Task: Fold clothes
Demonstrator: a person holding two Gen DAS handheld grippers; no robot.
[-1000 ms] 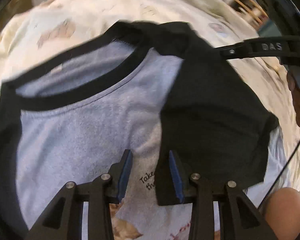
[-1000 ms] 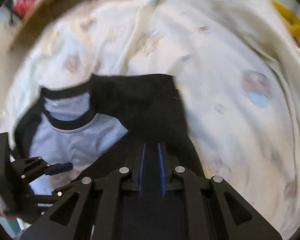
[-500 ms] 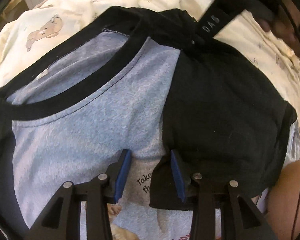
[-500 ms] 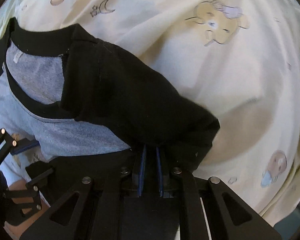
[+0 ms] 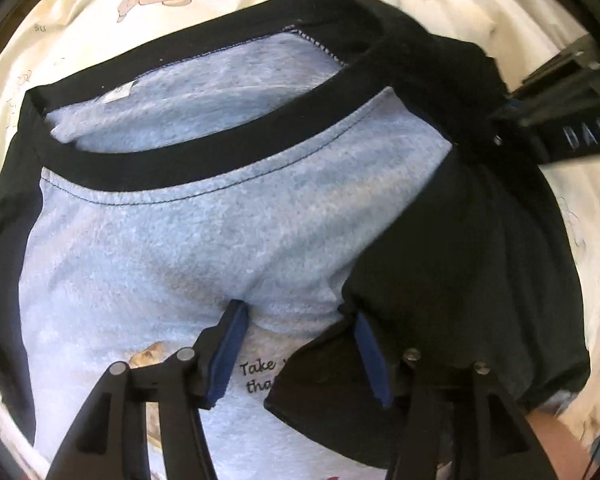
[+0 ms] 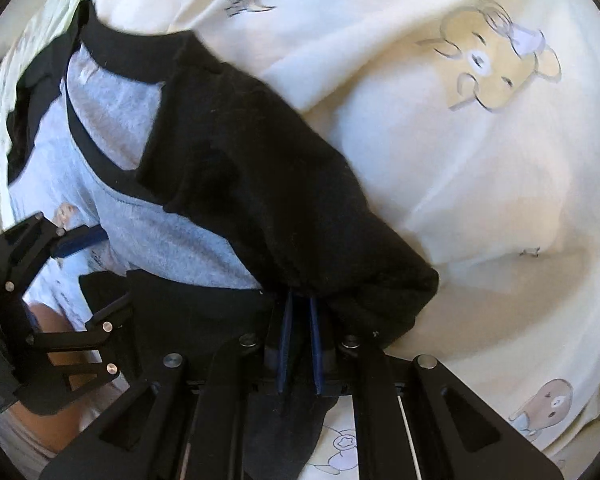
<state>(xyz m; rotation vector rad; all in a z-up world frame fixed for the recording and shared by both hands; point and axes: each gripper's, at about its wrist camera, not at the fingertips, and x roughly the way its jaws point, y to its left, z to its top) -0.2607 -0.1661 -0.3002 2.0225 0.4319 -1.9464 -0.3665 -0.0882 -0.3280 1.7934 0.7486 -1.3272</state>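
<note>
Left wrist view: your left gripper (image 5: 298, 320) points down at the grey T-shirt (image 5: 204, 240), jaws opening, pads apart over its chest with no fabric pinched. The folded black sleeve (image 5: 452, 264) lies just right of the tips. Your right gripper (image 5: 556, 120) sits beyond, upper right.

Right wrist view: your right gripper (image 6: 300, 304) is nearly closed, jaws closing on the black sleeve (image 6: 268, 184). The bear-print sheet (image 6: 460, 160) spreads beyond and right.

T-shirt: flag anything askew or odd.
The T-shirt lies flat, but its black sleeve sits folded over the grey chest, bunched where the right gripper pinches it. No damage visible.
</note>
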